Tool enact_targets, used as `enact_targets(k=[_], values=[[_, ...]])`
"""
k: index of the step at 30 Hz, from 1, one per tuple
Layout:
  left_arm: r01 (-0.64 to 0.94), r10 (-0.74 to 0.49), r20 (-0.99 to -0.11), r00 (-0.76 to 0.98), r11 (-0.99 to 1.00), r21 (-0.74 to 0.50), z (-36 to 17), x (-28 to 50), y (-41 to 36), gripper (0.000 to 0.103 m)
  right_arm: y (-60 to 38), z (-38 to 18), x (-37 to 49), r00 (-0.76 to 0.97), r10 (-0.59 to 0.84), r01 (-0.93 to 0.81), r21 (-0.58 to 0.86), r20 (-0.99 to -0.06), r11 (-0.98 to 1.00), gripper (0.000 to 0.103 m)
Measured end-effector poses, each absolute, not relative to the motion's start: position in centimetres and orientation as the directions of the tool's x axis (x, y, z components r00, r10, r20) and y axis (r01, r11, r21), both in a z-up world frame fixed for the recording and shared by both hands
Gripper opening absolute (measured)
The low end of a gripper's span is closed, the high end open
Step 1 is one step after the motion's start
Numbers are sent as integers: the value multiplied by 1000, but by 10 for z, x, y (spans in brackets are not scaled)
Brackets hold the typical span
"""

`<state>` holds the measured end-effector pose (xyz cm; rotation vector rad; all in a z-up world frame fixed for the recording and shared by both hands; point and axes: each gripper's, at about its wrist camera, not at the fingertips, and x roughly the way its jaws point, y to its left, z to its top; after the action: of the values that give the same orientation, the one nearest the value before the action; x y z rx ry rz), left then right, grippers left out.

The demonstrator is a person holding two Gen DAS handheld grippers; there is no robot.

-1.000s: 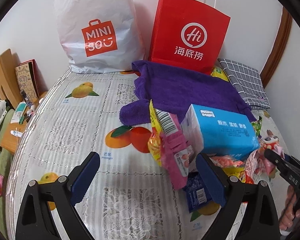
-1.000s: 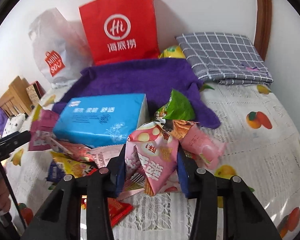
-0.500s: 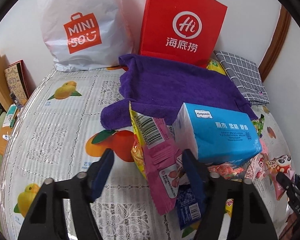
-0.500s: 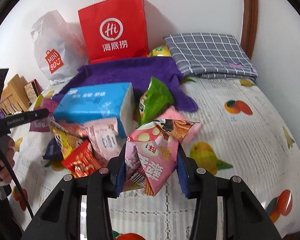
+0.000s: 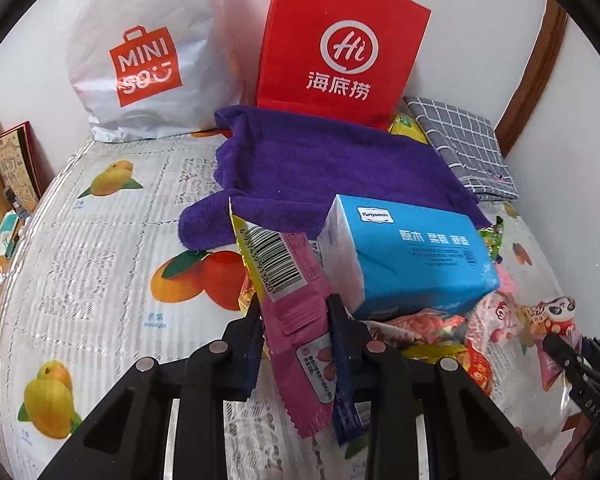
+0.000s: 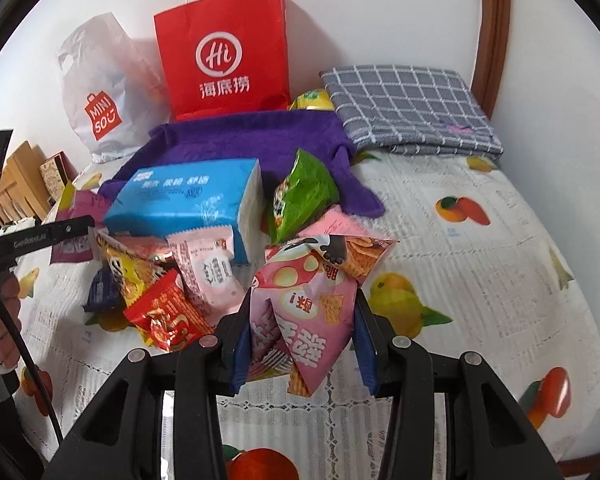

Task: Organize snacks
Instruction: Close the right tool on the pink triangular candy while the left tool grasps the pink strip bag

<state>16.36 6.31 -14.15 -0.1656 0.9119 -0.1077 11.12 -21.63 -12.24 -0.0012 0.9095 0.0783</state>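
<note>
Snacks: light, crinkly, slippery foil packs, crushable. Left tool [image 5: 296, 332] pinches pink pack [image 5: 300, 328] mid-body; right tool [image 6: 304, 344] clamps pink chip bag [image 6: 312, 300]. Sealed edges likely grip best.

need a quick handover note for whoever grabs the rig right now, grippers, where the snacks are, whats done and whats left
Left gripper: shut on the pink barcode packet, at the pile's edge beside the blue tissue pack.
Right gripper: shut on the pink cracker bag, near the pile.
Still piled on the fruit-print tablecloth: green chip bag, red packet, pale pink packet.
Done: two packets gripped. Left: place both, then sort the rest; the destination isn't evident.
</note>
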Motion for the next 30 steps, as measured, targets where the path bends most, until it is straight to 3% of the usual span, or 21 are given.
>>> enact_targets(k=[30], values=[[93,-225,-694,684,970,-224,-71,113,65,28,-188,-56,97,678,99,-64,75,-729,995,43]])
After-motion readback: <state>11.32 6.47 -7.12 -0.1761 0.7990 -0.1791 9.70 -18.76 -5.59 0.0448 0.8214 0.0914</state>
